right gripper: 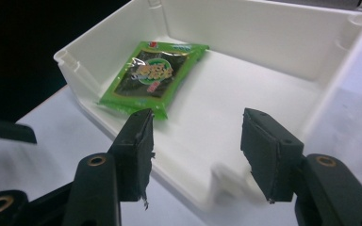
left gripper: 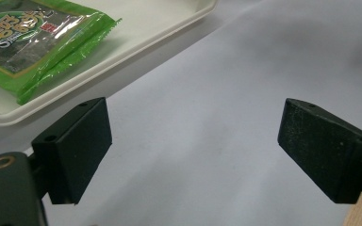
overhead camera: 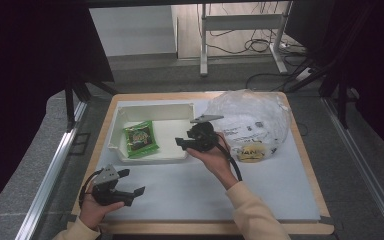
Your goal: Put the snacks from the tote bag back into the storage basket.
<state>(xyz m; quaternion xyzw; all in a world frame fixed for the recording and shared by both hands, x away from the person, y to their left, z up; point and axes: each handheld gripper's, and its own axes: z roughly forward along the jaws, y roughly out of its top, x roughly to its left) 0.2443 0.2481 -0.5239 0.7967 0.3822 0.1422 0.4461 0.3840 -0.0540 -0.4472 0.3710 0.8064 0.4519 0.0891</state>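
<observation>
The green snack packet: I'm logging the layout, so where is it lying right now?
The green snack packet lies flat inside the white tray, toward its left side in the high view, with the right gripper open at the tray's right edge.

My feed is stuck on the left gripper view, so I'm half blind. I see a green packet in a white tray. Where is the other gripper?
Observer: The right gripper hovers at the white tray's right edge, jaws apart with nothing between them.
Operator: Anything else on the table?
Observer: A crumpled clear plastic bag sits right of the tray.
Operator: Is the tray holding anything else?
Observer: No, just the green packet, lying flat toward its left side.
</observation>
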